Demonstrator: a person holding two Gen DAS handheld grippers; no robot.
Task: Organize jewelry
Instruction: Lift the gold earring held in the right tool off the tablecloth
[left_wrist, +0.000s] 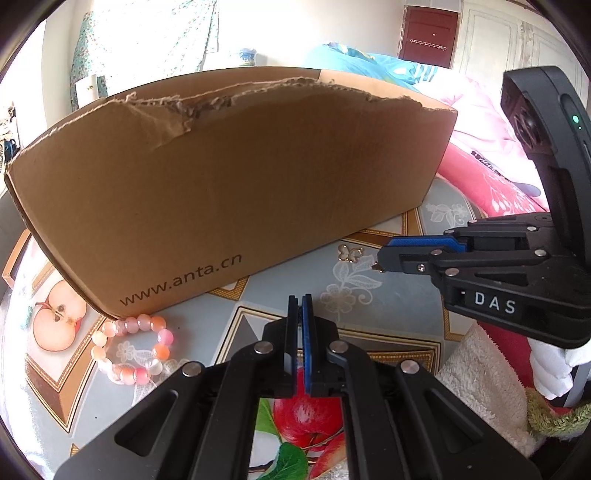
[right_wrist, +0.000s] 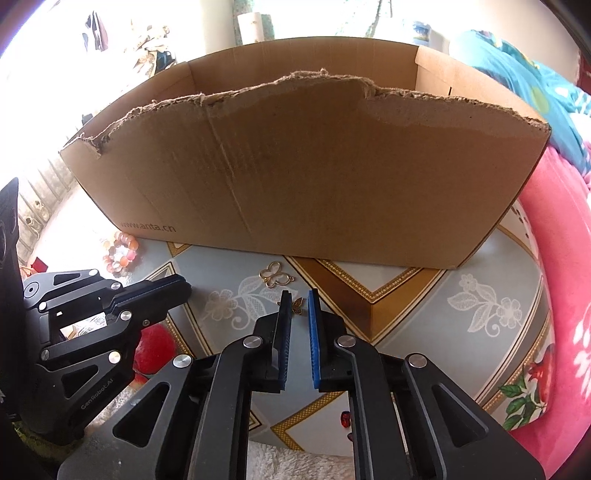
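My right tool (right_wrist: 298, 295) sits nearest, jaws slightly parted and gripping nothing, with a small butterfly charm (right_wrist: 296, 306) on the counter (right_wrist: 424, 325) between its tips. The left tool (left_wrist: 300, 298) is shut, empty, farther off.

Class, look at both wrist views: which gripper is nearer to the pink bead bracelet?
Left. The left gripper sits just right of the bead bracelet by the box; the right gripper is farther right, at the small butterfly charm.
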